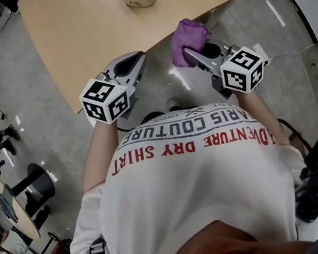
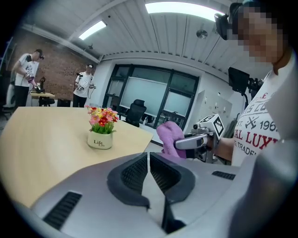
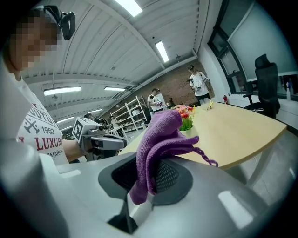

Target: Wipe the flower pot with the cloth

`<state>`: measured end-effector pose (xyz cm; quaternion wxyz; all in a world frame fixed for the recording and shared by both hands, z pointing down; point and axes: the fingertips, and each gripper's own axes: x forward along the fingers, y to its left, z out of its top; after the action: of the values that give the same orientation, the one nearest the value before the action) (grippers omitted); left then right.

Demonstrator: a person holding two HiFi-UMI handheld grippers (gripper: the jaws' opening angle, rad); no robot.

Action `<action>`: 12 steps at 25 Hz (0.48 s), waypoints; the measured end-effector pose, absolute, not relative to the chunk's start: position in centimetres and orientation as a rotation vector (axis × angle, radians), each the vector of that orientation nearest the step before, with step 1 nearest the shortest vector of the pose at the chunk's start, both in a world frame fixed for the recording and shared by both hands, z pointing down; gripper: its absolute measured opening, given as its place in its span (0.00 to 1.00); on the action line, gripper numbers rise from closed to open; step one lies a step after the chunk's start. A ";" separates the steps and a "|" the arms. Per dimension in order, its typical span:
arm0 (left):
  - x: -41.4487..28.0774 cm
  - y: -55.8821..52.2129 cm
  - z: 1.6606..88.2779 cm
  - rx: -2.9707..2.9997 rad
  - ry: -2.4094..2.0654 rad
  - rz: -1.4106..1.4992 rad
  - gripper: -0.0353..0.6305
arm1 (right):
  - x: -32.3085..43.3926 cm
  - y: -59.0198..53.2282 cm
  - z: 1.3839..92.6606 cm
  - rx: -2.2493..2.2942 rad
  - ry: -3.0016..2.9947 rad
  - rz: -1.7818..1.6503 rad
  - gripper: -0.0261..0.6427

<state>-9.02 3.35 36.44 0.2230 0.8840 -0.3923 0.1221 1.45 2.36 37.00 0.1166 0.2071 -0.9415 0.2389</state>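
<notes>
Right gripper (image 1: 194,56) tight on cloth (image 1: 188,36); "Life" on flower pot (image 2: 100,140)

1. A pale wooden counter (image 1: 76,41) with a curved near edge stands on the grey floor (image 1: 39,111).
2. A black office chair (image 2: 138,108) sits beyond the counter's far edge, by the windows.
3. One person (image 2: 27,74) and another (image 2: 85,83) stand well past the counter, before a brick wall.

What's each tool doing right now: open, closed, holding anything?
Left tool: closed, nothing between its jaws.
Right tool: closed on the purple cloth.
</notes>
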 end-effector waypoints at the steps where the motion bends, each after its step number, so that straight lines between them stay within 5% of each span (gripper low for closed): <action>1: -9.2 2.4 36.9 2.436 -1.088 0.334 0.06 | 1.4 1.3 37.2 0.601 -2.761 0.699 0.12; 6: -11.6 -0.5 37.1 2.422 -1.158 0.306 0.06 | 0.3 -0.7 36.7 0.588 -2.764 0.695 0.12; 12: -14.5 -6.0 36.8 2.410 -1.288 0.327 0.30 | 0.3 -3.4 35.8 0.649 -2.758 0.716 0.12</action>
<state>-14.50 -6.04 36.81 0.1933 0.8592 -0.4592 0.1166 0.31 -3.37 35.81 0.1092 0.2207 -0.9381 0.2434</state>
